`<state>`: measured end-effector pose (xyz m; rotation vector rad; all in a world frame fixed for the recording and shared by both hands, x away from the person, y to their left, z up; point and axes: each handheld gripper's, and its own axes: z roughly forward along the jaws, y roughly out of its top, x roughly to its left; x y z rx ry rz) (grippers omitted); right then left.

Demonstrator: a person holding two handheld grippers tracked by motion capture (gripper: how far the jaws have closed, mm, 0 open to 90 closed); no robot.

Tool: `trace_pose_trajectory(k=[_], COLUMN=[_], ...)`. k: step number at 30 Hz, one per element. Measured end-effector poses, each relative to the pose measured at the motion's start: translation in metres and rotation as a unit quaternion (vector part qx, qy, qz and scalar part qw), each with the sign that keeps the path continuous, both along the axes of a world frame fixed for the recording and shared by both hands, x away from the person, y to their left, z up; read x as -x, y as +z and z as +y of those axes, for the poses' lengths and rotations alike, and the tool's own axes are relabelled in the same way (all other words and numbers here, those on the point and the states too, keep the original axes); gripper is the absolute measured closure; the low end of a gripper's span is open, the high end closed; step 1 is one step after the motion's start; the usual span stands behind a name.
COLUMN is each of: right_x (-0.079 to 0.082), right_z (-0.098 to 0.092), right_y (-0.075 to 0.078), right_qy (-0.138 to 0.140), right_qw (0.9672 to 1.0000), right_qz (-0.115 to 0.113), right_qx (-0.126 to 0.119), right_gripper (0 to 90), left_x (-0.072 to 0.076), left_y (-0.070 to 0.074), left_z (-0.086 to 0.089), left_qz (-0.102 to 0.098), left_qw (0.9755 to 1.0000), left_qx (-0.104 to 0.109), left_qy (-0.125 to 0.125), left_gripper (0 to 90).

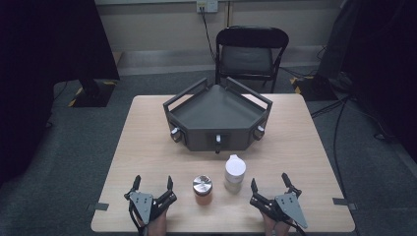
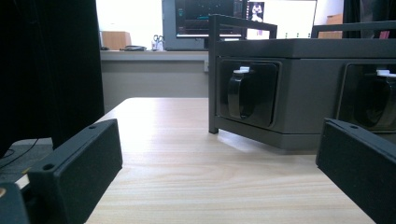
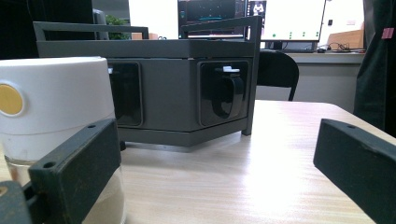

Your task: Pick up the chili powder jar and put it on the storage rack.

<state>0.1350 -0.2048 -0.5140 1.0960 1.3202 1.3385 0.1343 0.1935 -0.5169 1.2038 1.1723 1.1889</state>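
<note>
Right now both grippers rest at the near edge of the table (image 1: pixel 147 147), jaws spread wide and holding nothing. Between them stand two jars: a short one with a shiny metal lid (image 1: pixel 202 190) and a taller one with a white cap (image 1: pixel 234 173). The white-capped jar stands upright just ahead of the right gripper (image 1: pixel 270 186) and a little to its inner side; in the right gripper view it looms at the left, close behind the left jaw (image 3: pixel 56 140). The metal-lidded jar sits just beside the left gripper (image 1: pixel 153 186), off its inner jaw. Farther back is a dark grey angled tray (image 1: pixel 216 118) with rails. I'd judge the right hand is nearer the white jar and would need to swing inward to straddle it.
</note>
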Motion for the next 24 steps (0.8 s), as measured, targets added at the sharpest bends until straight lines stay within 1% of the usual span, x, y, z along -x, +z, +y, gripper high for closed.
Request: trace_pose_trajectory(k=[5,7,9,13,15,17,19,21,22,24], right_x=[0.0,0.0,0.0,0.0,0.0,0.0,0.0,0.0,0.0,0.0], right_z=[0.0,0.0,0.0,0.001,0.001,0.001,0.001,0.001,0.001,0.002], right_y=[0.0,0.0,0.0,0.0,0.0,0.0,0.0,0.0,0.0,0.0], right_qy=[-0.001,-0.001,-0.001,-0.003,-0.003,-0.003,-0.003,-0.003,-0.003,-0.005], right_qw=[1.0,1.0,1.0,1.0,1.0,1.0,1.0,1.0,1.0,1.0], right_qz=[0.0,0.0,0.0,0.0,0.0,0.0,0.0,0.0,0.0,0.0], right_qx=[0.0,0.0,0.0,0.0,0.0,0.0,0.0,0.0,0.0,0.0], right_gripper=[0.0,0.0,0.0,0.0,0.0,0.0,0.0,0.0,0.0,0.0], left_x=[0.0,0.001,0.002,0.003,0.003,0.004,0.004,0.004,0.005,0.005], left_y=[0.0,0.0,-0.001,-0.001,-0.001,0.002,0.002,0.006,0.007,0.008], left_z=[0.001,-0.001,-0.002,-0.002,-0.001,0.002,0.003,0.005,0.007,0.008], left_qz=[0.0,-0.001,-0.005,-0.006,-0.005,-0.004,-0.005,0.0,0.0,-0.001], left_qw=[1.0,1.0,1.0,0.9999,1.0,1.0,0.9999,0.9998,0.9997,0.9995], left_qx=[0.0,-0.001,-0.008,-0.009,-0.006,0.002,0.003,0.009,0.014,0.016], left_qy=[-0.004,0.0,0.0,-0.003,-0.003,-0.007,-0.009,-0.016,-0.022,-0.026], left_gripper=[0.0,0.0,0.0,0.0,0.0,0.0,0.0,0.0,0.0,0.0])
